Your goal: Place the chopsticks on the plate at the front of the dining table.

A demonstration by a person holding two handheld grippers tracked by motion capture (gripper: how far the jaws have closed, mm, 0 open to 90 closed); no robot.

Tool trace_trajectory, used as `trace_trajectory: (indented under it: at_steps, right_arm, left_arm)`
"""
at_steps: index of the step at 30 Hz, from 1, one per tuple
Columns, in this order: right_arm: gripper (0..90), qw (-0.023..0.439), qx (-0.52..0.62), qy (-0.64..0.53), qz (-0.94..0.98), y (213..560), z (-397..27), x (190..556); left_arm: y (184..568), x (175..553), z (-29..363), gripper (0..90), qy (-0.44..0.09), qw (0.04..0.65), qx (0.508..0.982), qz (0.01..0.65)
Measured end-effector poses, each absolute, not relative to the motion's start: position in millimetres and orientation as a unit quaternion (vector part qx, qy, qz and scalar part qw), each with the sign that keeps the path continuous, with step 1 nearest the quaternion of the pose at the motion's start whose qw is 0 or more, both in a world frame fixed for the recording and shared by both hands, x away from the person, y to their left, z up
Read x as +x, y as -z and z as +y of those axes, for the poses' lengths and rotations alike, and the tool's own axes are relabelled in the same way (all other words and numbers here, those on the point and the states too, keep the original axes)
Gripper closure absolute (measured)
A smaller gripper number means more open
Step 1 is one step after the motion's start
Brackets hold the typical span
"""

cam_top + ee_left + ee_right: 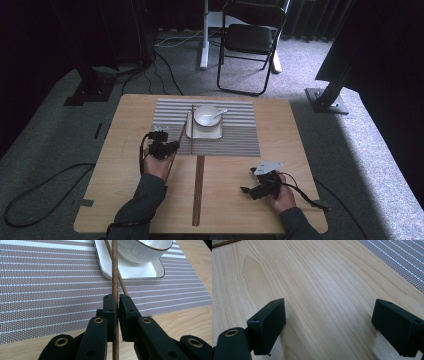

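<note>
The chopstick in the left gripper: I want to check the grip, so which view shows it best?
The left gripper view: the chopstick runs up close between the left gripper and its shut jaws, crossing a second stick. The high view shows it as a thin line by the hand. The right gripper view looks at table wood.

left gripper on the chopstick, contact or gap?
Touching. Left gripper view: the left gripper has both jaws pressed against the chopstick running between them.

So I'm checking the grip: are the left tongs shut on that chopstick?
Shut. In the left gripper view, the left tongs clamp the chopstick between both pads, no gap showing.
</note>
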State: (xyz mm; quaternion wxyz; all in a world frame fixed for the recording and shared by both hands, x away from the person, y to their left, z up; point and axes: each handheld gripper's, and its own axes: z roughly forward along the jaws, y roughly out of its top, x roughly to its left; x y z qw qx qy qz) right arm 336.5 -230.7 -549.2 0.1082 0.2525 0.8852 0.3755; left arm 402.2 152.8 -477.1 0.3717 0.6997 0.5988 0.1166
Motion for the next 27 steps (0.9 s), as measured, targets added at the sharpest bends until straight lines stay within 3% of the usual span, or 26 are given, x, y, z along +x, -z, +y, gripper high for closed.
trace_trajectory:
  at_steps: [27]
  right_arm:
    - [11.6, 0.108, 0.253, -0.374, 0.885, 549, -231, 336]
  left_arm:
    - [479, 413, 154, 84.5, -0.117, 0.37, 0.693, 0.607]
